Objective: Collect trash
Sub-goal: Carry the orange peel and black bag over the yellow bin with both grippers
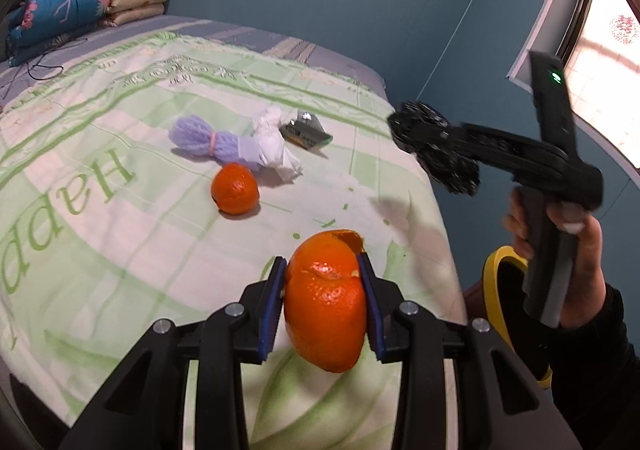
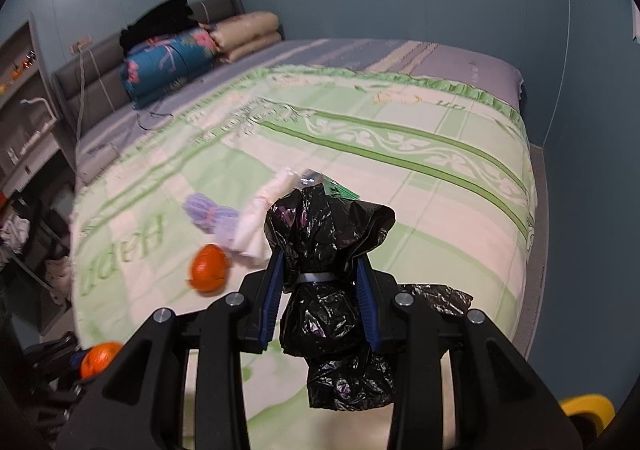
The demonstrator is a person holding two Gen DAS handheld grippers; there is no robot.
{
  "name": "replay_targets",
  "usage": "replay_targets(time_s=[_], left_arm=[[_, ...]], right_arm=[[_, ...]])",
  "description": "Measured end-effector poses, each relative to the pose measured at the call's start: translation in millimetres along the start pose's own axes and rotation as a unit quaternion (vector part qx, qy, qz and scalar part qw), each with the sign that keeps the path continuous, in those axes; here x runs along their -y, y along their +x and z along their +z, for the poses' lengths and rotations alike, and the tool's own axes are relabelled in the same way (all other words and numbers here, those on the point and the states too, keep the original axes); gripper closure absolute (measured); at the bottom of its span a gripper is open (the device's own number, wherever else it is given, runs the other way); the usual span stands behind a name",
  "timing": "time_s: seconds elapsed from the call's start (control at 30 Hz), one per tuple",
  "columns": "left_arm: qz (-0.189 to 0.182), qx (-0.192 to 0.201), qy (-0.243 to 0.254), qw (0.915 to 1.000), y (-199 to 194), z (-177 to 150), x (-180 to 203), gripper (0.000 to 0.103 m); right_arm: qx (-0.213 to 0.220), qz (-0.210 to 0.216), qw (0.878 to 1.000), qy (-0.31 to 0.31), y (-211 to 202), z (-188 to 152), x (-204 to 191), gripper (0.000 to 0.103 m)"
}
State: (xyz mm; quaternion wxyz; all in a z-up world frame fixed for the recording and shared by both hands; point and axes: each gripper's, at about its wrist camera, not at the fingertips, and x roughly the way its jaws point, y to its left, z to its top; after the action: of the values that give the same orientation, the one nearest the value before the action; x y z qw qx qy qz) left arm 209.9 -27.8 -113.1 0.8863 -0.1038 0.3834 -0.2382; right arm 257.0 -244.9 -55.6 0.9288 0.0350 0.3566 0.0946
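Orange peel [image 1: 325, 310] clamped in left gripper [image 1: 323, 306]; right gripper [image 2: 320, 290] clamps black bag [image 2: 324, 290].

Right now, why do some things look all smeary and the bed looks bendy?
Left wrist view: the right tool and its black bag are smeared by motion, while the peel is sharp. Right wrist view: the orange and tissue are blurred. Both views: the fisheye lens curves the bed edges.

Black bag [image 2: 320, 290] in right gripper [image 2: 320, 286]
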Motion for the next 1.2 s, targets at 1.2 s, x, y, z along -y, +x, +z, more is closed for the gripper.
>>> replay_targets(time_s=[1.2], left_arm=[[-0.026,0.074,0.049,0.9957,-107.4,0.3,100.0,0.070]], right_arm=[[0.066,0.028,0.997,0.026,-166.3,-64.6,2.0,0.070]])
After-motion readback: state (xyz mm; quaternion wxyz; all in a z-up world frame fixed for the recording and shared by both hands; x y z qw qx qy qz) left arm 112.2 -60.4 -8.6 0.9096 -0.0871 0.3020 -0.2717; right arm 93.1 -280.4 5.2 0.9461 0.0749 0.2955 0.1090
